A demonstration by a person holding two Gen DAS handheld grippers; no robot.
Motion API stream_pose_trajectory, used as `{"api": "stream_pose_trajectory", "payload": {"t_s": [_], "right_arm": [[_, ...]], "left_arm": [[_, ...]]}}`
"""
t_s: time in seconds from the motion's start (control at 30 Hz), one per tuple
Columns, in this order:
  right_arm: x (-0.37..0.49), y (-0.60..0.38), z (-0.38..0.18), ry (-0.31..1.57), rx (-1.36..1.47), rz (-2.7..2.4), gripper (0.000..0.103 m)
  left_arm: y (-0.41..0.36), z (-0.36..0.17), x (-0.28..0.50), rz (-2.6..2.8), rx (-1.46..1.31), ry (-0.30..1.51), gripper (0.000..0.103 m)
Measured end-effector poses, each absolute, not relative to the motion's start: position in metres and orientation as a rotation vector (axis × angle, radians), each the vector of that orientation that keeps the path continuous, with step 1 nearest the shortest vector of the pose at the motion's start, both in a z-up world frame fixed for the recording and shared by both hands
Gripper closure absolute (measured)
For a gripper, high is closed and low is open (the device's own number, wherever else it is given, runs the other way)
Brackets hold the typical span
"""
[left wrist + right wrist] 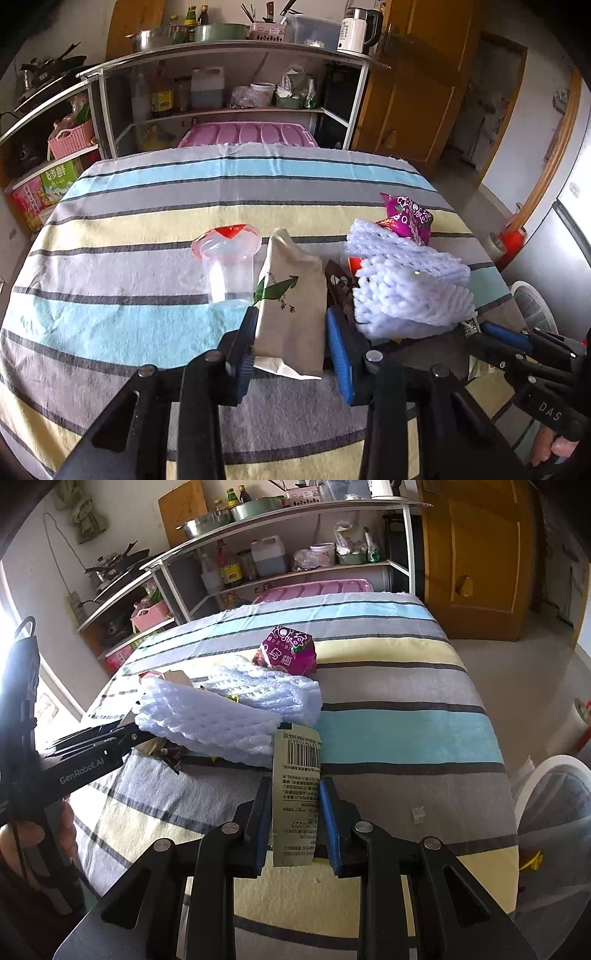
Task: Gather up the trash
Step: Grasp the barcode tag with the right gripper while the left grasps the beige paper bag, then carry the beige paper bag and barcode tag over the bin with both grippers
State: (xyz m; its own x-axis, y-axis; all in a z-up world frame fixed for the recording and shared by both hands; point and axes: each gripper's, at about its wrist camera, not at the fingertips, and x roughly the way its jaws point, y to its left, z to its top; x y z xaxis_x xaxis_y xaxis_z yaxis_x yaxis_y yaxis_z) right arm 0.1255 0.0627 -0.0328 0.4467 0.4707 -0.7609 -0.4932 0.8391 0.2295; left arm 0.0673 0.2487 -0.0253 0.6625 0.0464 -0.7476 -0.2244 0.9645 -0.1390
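Where foam netting [410,288] crowds wrappers [295,797]

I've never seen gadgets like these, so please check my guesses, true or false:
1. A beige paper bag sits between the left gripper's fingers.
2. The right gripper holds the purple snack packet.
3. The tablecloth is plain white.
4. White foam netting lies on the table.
1. True. The beige paper bag is between the fingers of the left gripper.
2. False. The right gripper holds a greenish wrapper with a barcode. The purple snack packet lies farther off on the cloth, untouched.
3. False. The tablecloth is striped blue, grey and yellow.
4. True. The white foam netting lies heaped beside the purple snack packet.
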Motion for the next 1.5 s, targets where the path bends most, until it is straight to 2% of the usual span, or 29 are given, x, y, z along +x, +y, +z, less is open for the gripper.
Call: {"api": "stream_pose_trajectory", "payload": {"t_s": [0.5,0.8,0.83,0.87,0.9,0.93,1.03,1.2,1.37,1.5], "right_arm": [[0.11,0.037,-0.026,0.919,0.006,0.55,0.077],[0.101,0.025,-0.021,0.908,0.033,0.542,0.077],[0.1,0.025,-0.021,0.907,0.033,0.541,0.077],[0.1,0.025,-0.02,0.906,0.033,0.541,0.077],[0.1,0.025,-0.02,0.905,0.035,0.541,0.077],[0.101,0.025,-0.021,0.906,0.036,0.542,0.077],[0.101,0.025,-0.022,0.91,0.036,0.542,0.077],[0.103,0.027,-0.024,0.918,0.038,0.543,0.077],[0.105,0.028,-0.025,0.919,0.035,0.542,0.077],[0.105,0.028,-0.025,0.92,0.037,0.542,0.077]], "left_arm": [[0.241,-0.007,0.038,0.163,-0.23,0.782,0.066],[0.243,-0.021,0.044,0.168,-0.229,0.819,0.067],[0.243,-0.024,0.046,0.177,-0.232,0.83,0.061],[0.243,-0.026,0.048,0.186,-0.233,0.836,0.046],[0.242,-0.027,0.05,0.186,-0.23,0.839,0.039],[0.243,-0.029,0.052,0.197,-0.228,0.843,0.035],[0.241,-0.03,0.053,0.189,-0.217,0.836,0.035],[0.245,-0.039,0.06,0.2,-0.242,0.868,0.037],[0.249,-0.036,0.056,0.188,-0.261,0.85,0.058],[0.245,-0.035,0.057,0.196,-0.227,0.851,0.061]]}}
